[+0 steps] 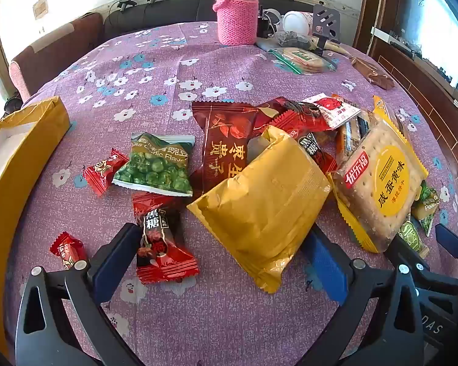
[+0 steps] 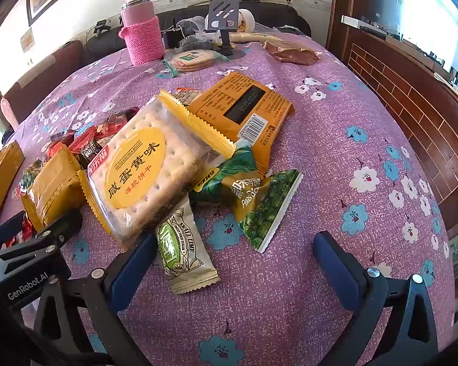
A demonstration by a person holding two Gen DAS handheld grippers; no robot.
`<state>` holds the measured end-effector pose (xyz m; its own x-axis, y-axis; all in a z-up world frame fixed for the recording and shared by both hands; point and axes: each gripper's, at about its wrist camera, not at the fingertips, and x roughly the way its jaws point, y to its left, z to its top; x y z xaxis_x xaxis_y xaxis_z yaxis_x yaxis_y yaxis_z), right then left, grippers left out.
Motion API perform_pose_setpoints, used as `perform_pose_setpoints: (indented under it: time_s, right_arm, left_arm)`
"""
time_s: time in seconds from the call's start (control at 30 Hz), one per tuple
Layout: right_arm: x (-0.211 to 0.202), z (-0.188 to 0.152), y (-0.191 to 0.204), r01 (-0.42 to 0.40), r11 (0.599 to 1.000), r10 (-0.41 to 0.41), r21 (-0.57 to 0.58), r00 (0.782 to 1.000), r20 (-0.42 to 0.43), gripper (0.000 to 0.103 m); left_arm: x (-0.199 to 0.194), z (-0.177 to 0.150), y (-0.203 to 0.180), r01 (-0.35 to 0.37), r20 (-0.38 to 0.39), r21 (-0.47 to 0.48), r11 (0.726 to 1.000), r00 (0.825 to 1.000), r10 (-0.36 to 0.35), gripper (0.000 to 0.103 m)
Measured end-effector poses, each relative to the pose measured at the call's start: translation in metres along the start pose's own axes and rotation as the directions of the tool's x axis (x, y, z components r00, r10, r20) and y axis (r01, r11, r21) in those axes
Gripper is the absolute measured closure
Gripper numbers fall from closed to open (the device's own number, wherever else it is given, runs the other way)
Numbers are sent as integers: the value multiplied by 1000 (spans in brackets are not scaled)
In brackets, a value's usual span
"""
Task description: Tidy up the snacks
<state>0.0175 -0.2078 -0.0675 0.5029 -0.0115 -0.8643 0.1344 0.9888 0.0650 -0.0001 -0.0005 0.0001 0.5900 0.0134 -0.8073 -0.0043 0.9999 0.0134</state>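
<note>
Fingers of the left gripper [image 1: 219,262] stand wide, empty, a red candy [image 1: 161,244] between them and a gold packet [image 1: 262,198] just beyond. The right gripper [image 2: 235,259] gapes too, a lime sweet [image 2: 180,253] beside its left finger, biscuit pack [image 2: 149,170] further along the bench [image 2: 336,167].

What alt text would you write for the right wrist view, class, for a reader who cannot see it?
The open right gripper hovers over a snack pile on a purple floral tablecloth, a lime candy packet between its fingers. Behind lie a salted egg yolk biscuit pack and green pea packets; a pink flask stands at the back.
</note>
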Motion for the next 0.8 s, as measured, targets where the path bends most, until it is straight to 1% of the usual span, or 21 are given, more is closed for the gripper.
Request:
perform_pose_setpoints:
  time_s: [0.07, 0.8]
  right_arm:
    - [0, 0, 0, -3, 1000, 3, 2, 1000, 0, 0]
    - [0, 0, 0, -3, 1000, 3, 2, 1000, 0, 0]
  left_arm:
    - [0, 0, 1, 16, -3, -11, 1000, 1000, -16, 0]
    - [0, 0, 1, 12, -3, -8, 1000, 1000, -12, 0]
